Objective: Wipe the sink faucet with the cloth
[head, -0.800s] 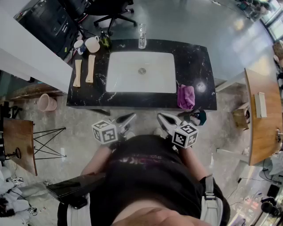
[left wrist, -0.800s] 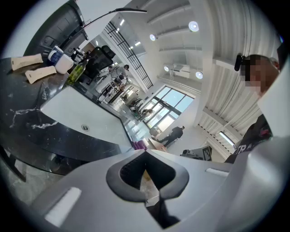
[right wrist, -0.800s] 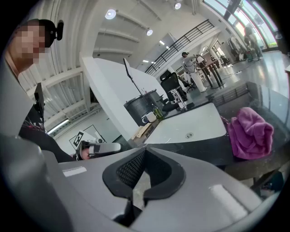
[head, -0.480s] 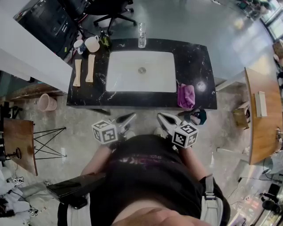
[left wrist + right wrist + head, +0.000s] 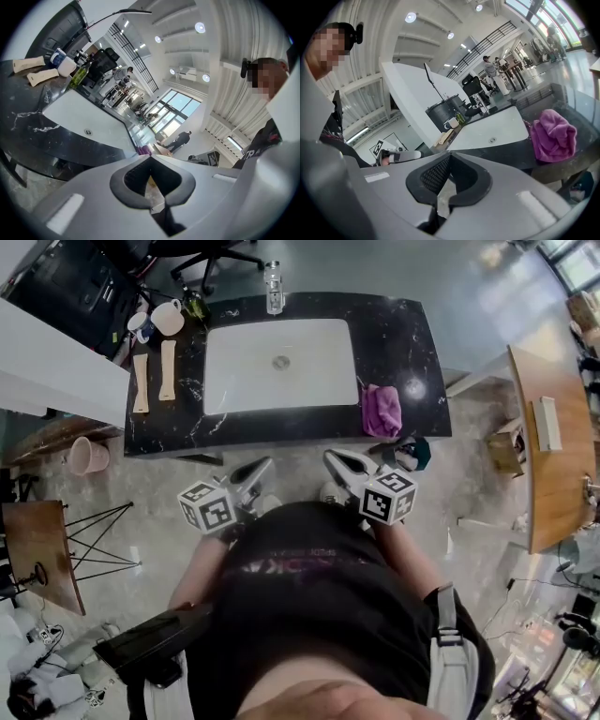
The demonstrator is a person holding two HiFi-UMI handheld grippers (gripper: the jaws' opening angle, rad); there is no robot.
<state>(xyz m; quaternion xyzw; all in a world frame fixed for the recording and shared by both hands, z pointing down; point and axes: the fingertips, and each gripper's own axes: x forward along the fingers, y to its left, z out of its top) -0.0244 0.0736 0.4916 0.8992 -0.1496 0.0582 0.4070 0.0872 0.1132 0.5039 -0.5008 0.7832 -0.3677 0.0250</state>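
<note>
Head view has the person standing just short of the counter (image 5: 422, 381), with both grippers held in front of the body over the floor and neither one reaching the counter's near edge. The cloth (image 5: 382, 411), a purple bundle, lies on the counter's near right part, just beside the basin (image 5: 281, 334) on its right. Its longer side runs roughly from the near edge toward the far one.

What looks to be the faucet (image 5: 273, 275) stands at the middle of the basin's far rim, well apart from the cloth and across the whole basin from the person.

The left gripper (image 5: 262, 466) has its jaws pressed together with nothing between them, as its own view shows. The right gripper (image 5: 334, 461) is the same: tips meeting, nothing pinched.

The coming move turns on the cloth's place against the right gripper. The cloth lies ahead of it and a little to its right, near, while the left gripper would have to cross over to get there. In the right gripper view the cloth (image 5: 553, 133) sits right of the jaws' line and slightly lower. So the right jaws would likely need to spread, swing right and dip before they could take it.
</note>
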